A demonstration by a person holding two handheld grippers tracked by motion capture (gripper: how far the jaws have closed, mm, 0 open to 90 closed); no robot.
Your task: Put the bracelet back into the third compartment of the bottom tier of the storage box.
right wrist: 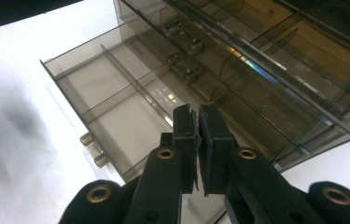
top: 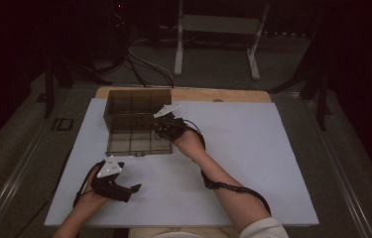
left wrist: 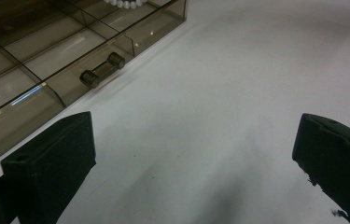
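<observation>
Smoked-plastic organiser box [top: 136, 124] lies open on the white table [top: 253, 163], toward its far left part, its lid standing up along the far edge and its latch [left wrist: 102, 70] on the near rim. Right gripper [right wrist: 198, 140] hangs over the box's near-right compartments, its jaws pressed together with nothing seen between them. Left gripper [top: 124, 191] sits well short of the box's near rim, jaws spread wide and empty over bare table, open surface stretching right of the box.

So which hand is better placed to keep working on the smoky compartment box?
Probably right: the right tongs, shut, sit over the box, while the left tongs, open, rest away on the white table.
</observation>
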